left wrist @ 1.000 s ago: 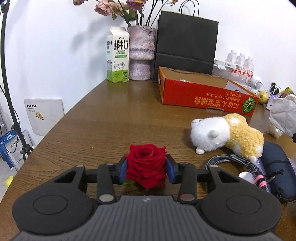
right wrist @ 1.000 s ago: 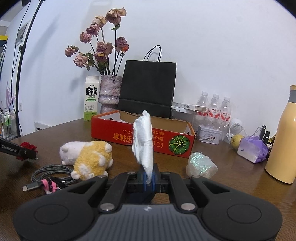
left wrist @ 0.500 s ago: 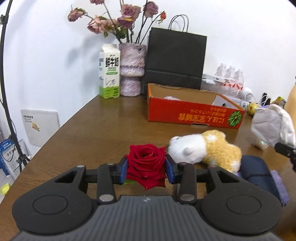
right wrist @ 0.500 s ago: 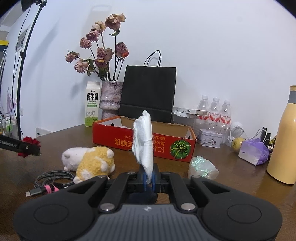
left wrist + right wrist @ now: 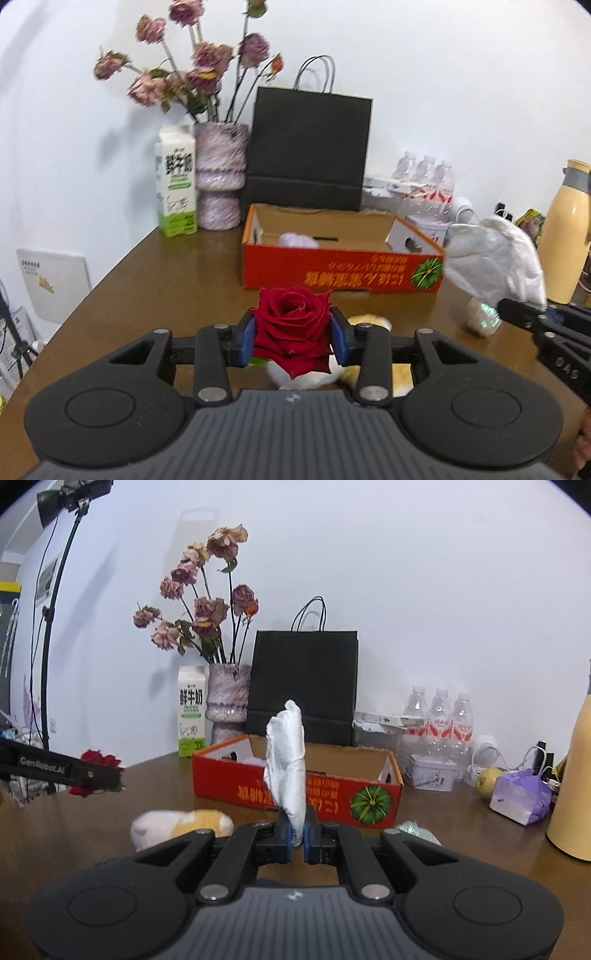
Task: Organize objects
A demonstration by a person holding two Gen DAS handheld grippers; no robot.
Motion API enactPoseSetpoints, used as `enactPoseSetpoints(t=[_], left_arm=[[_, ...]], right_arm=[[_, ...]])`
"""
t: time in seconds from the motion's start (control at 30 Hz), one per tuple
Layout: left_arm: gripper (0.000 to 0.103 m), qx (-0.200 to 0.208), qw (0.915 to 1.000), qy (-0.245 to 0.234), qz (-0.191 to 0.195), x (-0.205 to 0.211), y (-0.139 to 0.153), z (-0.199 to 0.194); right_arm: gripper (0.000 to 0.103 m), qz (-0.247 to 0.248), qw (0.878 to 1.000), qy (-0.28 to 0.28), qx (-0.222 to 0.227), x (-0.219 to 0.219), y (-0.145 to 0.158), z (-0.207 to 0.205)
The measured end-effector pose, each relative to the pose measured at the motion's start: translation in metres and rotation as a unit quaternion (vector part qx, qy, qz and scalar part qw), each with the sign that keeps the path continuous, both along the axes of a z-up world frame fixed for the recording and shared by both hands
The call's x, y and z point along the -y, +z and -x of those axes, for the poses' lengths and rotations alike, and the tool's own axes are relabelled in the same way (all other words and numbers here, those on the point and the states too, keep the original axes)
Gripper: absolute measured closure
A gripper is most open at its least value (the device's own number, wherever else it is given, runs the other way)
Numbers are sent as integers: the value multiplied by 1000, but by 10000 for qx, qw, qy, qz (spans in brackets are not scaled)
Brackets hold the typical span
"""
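Observation:
My left gripper (image 5: 292, 334) is shut on a red rose (image 5: 291, 326) and holds it above the table, over a white and yellow plush toy (image 5: 314, 373). The rose also shows in the right wrist view (image 5: 96, 766) at the left. My right gripper (image 5: 296, 836) is shut on a crumpled white tissue (image 5: 286, 760) that stands upright between its blue pads. The tissue shows at the right of the left wrist view (image 5: 495, 264). An open red cardboard box (image 5: 340, 258) lies ahead of both grippers, with something white inside.
A vase of dried roses (image 5: 219, 177), a milk carton (image 5: 176, 184) and a black paper bag (image 5: 308, 147) stand at the back wall. Water bottles (image 5: 439, 723), a tin (image 5: 432, 777), a purple packet (image 5: 521, 797) and a yellow flask (image 5: 574, 790) stand at the right.
Both grippers have risen and moved forward toward the red box, each keeping its hold. The plush toy now lies beneath the left gripper.

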State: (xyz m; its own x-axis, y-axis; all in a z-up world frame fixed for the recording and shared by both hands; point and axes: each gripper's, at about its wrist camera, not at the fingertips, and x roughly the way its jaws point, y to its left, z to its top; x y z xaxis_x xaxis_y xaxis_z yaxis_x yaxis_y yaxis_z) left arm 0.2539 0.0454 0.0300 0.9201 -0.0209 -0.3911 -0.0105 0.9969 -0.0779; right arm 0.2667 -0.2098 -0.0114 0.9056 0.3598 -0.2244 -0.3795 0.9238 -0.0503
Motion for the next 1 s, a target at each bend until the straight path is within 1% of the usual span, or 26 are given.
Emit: enactPoseSetpoints(t=[0.13,0.43,0.53,0.77,0.9,1.0], left_arm=[[63,105,9999,-70,11,8,10,-13],[63,166,9997,-126,90,15,29,-56],[63,154,9996,-138,183,14,34,-72],[64,222,9993,-12,308,13,44,-108],[64,271,9992,58,287,16,47,-125],[64,209,9992,98,316,18,47,-142]], right_arm=[[98,-23,10000,67,51,-6,9,-14],[98,-130,9998,135,89,-21,25,-48],[98,-150,9998,137,61,-26,28,-62],[98,-140,9998,87,-64,-32,29,-92],[98,-117,9999,46,-82,-35,33,-111],[98,-227,9997,18,-127,-40,35,-126]])
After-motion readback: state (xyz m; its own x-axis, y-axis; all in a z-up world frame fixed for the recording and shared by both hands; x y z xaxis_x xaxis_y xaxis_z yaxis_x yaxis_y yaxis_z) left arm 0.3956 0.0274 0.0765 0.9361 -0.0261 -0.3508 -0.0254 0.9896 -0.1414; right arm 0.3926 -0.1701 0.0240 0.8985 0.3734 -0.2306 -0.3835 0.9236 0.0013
